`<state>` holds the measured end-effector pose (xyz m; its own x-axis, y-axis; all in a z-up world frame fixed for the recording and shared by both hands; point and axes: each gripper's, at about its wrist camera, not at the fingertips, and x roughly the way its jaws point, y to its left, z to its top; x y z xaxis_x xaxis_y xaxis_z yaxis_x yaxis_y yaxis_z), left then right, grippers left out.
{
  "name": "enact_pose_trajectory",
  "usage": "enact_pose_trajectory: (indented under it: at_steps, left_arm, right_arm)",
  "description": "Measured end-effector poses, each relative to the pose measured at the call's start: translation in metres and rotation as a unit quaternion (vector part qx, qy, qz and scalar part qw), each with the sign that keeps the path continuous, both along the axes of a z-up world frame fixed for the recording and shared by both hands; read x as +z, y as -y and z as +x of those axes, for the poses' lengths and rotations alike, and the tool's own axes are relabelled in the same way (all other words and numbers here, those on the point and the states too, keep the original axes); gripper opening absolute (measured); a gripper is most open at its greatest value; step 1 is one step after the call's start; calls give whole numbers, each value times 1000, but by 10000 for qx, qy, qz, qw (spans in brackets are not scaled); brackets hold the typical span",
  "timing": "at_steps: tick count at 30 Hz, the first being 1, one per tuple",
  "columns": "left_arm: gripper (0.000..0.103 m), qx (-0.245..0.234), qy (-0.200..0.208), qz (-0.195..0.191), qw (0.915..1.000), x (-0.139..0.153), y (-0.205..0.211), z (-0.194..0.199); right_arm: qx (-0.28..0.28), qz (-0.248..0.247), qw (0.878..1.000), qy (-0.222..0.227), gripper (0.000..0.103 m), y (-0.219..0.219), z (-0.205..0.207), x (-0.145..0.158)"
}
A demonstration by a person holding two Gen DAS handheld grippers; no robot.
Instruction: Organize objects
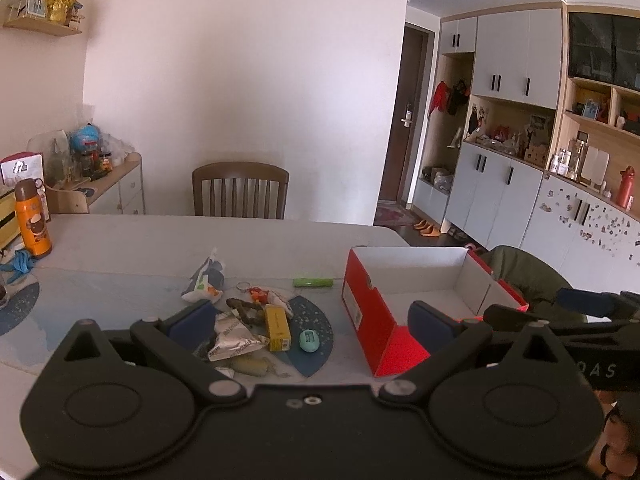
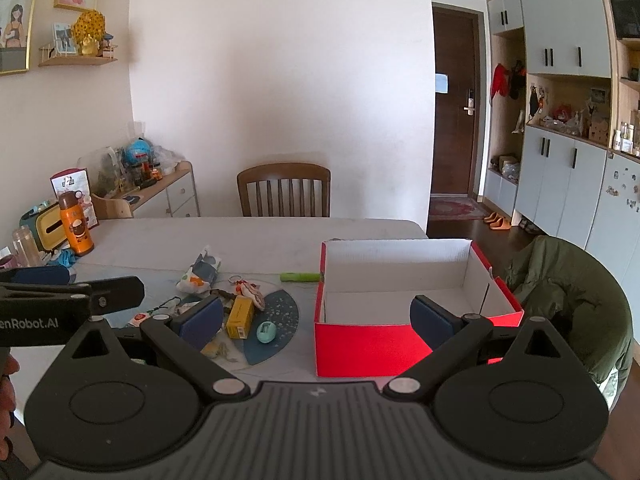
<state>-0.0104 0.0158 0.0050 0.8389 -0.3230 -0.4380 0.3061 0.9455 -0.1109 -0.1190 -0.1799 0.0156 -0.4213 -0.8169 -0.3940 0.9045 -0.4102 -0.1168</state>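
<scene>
Black housing is filling the lower part of both wrist views, hiding the near edge of the table (image 2: 256, 240) and part of the small clutter lying on it. Both grippers are hovering with fingers spread wide and nothing between them: the left gripper (image 1: 312, 320) above the pile, the right gripper (image 2: 316, 316) straddling the pile's edge and the red box (image 2: 372, 344).

That box is sitting open and empty on the table's right side, its white interior showing. Left of it, things are lying jumbled and partly overlapping: a yellow carton (image 2: 240, 317), a teal oval case (image 2: 265, 332), crumpled foil wrappers (image 1: 234, 340), a keyring with a toy (image 2: 249, 290); the dark item under the foil is hard to identify. A green tube (image 2: 300, 277) is lying just beside the box's far corner. An orange flask (image 2: 76, 226) is standing well apart at the left, a wooden chair (image 2: 284, 190) behind.
</scene>
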Motion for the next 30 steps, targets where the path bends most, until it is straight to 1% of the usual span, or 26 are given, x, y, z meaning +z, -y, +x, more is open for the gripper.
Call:
enact_pose_trajectory:
  at_steps: [2, 6, 7, 12, 13, 16, 19, 21, 22, 23, 25, 28, 30]
  left_arm:
    - [102, -188, -15, -25, 9998, 0, 2, 1]
    - [102, -237, -57, -89, 9997, 0, 4, 3]
    - [102, -384, -50, -113, 9992, 1, 4, 3]
    - [102, -379, -62, -203, 9991, -1, 7, 6]
    - [102, -470, -71, -251, 9986, -1, 8, 6]
    - [102, -433, -99, -368, 9983, -2, 7, 6]
    - [102, -592, -144, -448, 9971, -4, 6, 7]
    - [102, -701, -262, -533, 9958, -5, 4, 12]
    - [102, -960, -382, -618, 9927, -5, 3, 16]
    - [102, -1056, -454, -668, 9911, -6, 2, 20]
    - [102, -1059, -499, -675, 9908, -8, 1, 26]
    - [102, -1093, -552, -605, 9906, -14, -2, 40]
    - [102, -1102, -626, -573, 9903, -18, -5, 51]
  right_arm:
    - [-38, -2, 10000, -8, 101, 0, -2, 0]
    - [-109, -12, 9999, -23, 101, 1, -6, 0]
    - [-165, -12, 9999, -27, 101, 1, -7, 0]
    - [-316, -19, 9995, 21, 101, 4, -12, 1]
    - [-316, -19, 9995, 29, 101, 4, -13, 2]
    - [-398, -14, 9992, 4, 101, 5, -15, 1]
    - [-497, -5, 9988, -14, 101, 9, -15, 0]
    - [-555, -1, 9985, 35, 101, 12, -16, 0]
    - [-603, -8, 9982, 58, 101, 13, -16, -1]
    - [-604, -4, 9981, 80, 101, 15, -17, -1]
    - [-723, 16, 9973, 81, 101, 21, -17, -3]
    - [-720, 123, 9973, 100, 101, 33, -18, -8]
    - [-647, 289, 9973, 170, 101, 44, -20, -11]
